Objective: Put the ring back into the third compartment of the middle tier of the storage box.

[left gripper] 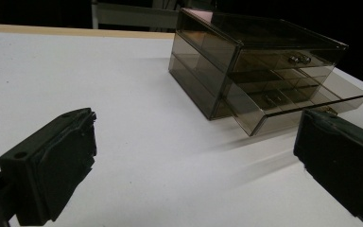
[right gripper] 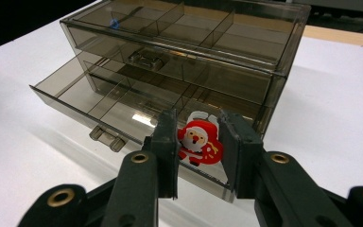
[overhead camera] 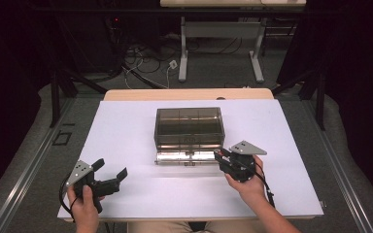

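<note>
A smoky clear drawer box [overhead camera: 189,127] [left gripper: 246,61] [right gripper: 184,42] stands mid-table with its bottom drawer [overhead camera: 188,156] [left gripper: 302,101] [right gripper: 99,104] pulled out toward me. My right gripper [overhead camera: 223,158] [right gripper: 198,116] is at the drawer's right front corner, shut on a small red-and-white Santa figure [right gripper: 198,142] that hangs over the drawer's right end. My left gripper [overhead camera: 110,169] [left gripper: 196,132] is low over the white table [overhead camera: 126,126] at the front left, apart from the box. It is open with nothing between its jaws.
The box's top drawer [right gripper: 170,52] is closed, and its divided compartments look empty. A tan table edge [overhead camera: 189,93] shows beyond the white surface. Farther back on the floor are a desk frame [overhead camera: 221,43] and loose cables [overhead camera: 141,63].
</note>
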